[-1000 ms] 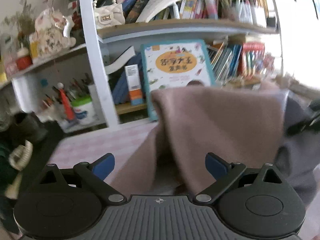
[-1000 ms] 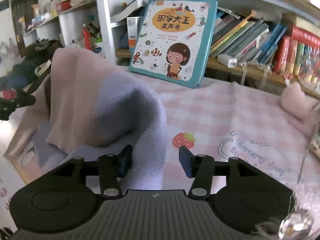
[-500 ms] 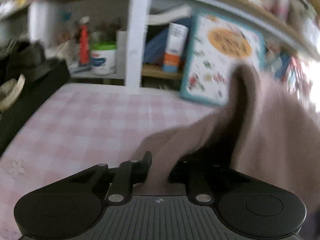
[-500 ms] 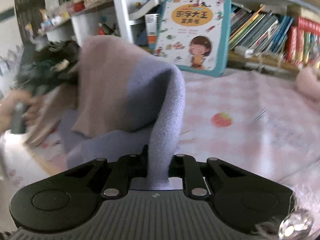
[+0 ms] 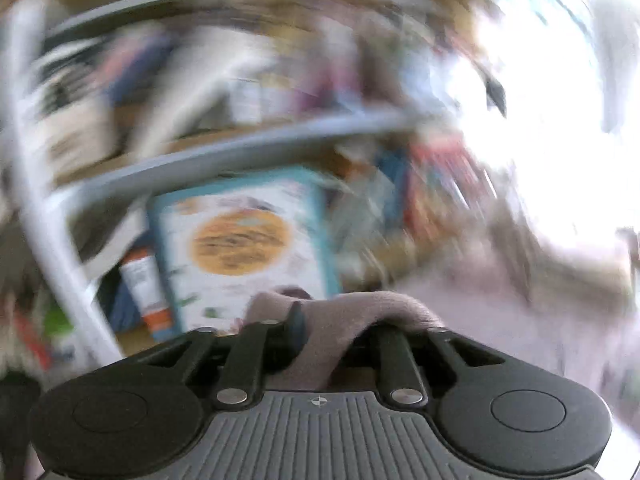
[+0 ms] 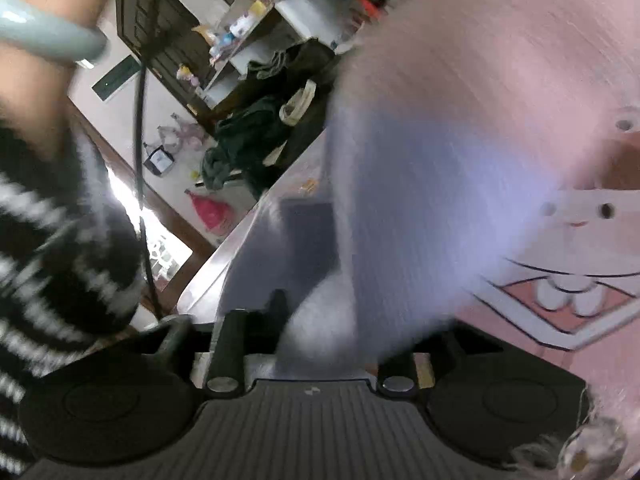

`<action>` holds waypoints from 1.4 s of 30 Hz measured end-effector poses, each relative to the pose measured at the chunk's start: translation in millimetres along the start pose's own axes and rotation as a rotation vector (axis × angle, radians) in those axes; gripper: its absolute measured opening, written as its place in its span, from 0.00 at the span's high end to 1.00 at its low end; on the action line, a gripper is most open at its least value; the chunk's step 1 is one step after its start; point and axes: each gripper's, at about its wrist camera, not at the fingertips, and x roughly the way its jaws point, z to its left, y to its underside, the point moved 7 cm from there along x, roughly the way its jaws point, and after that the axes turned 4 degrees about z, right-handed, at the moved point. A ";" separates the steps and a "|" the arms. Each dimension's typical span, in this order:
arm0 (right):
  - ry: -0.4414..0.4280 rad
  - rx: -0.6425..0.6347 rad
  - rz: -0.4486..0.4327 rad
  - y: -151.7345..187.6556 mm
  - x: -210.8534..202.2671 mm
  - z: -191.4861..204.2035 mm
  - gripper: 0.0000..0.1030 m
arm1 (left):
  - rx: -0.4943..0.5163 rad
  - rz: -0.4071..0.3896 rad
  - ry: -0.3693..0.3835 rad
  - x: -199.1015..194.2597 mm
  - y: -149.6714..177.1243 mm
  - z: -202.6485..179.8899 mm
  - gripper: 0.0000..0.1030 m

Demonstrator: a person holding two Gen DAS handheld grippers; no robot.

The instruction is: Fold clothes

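Garment (image 5: 340, 320), a knit piece in dusty pink and lavender, is held off the surface by both tools. Nearest the left camera, the left gripper (image 5: 336, 332) is clenched on a bunched pink fold that humps over the fingers and drops between them. In the right view the right gripper (image 6: 320, 336) is clamped on a lavender section (image 6: 420, 200), which rises steeply from the jaws and fills most of the frame, hiding the right finger. Both views are heavily smeared, consistent with fast motion; fine detail is unreadable. Beyond the left tool stands a picture book (image 5: 244, 248) leaning against a bookshelf (image 5: 248, 148); beyond the right tool a pink printed table cover (image 6: 568, 304) is visible, with a striped sleeve (image 6: 52, 264) at left and dark clothing (image 6: 248, 136) heaped farther off. Risks, as judged: each grip takes a thick bunch rather than a clean edge, so layers may slip unevenly and skew the fold; a quick swing could carry loose cloth into the book and knock it over; blocked sight on the right makes alignment uncertain.
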 end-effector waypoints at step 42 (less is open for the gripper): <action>0.911 -0.610 0.096 -89.0 -101.0 -128.5 0.36 | -0.329 0.156 -0.333 -72.6 252.1 102.2 0.01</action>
